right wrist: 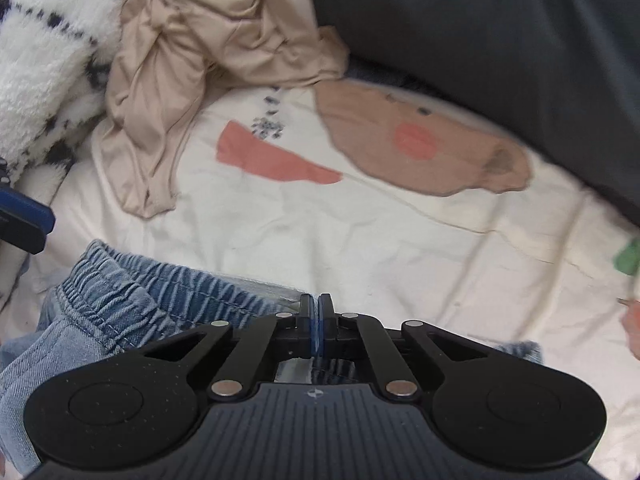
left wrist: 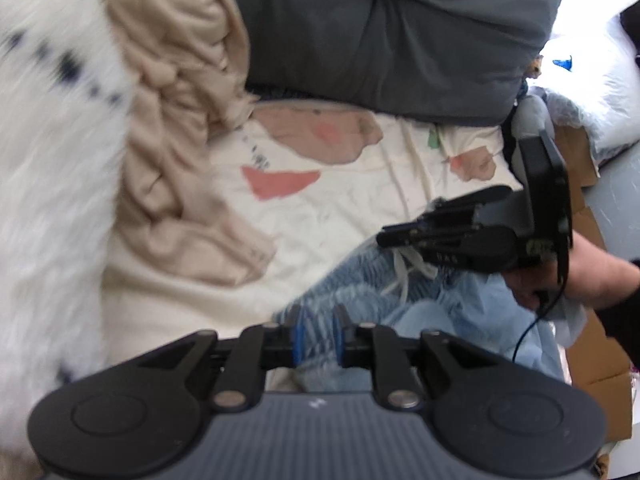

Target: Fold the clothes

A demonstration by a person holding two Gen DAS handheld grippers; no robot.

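Light blue jeans (left wrist: 352, 292) with an elastic waistband (right wrist: 120, 292) and a white drawstring lie crumpled on a cream printed bedsheet (right wrist: 320, 232). My left gripper (left wrist: 319, 328) is closed down on the thick waistband, with denim filling the narrow gap between its blue pads. My right gripper (right wrist: 316, 304) has its fingers pressed together on the waistband's edge. In the left wrist view the right gripper (left wrist: 384, 236) sits to the right, held by a hand (left wrist: 592, 276), with the drawstring hanging under it. One blue pad of the left gripper (right wrist: 24, 220) shows at the left edge of the right wrist view.
A crumpled beige garment (right wrist: 180, 80) and a fluffy white garment with dark marks (right wrist: 40, 60) are piled at the far left. A dark grey cushion (left wrist: 380, 32) runs along the back. Cardboard (left wrist: 600, 360) and white bags (left wrist: 592, 80) lie to the right.
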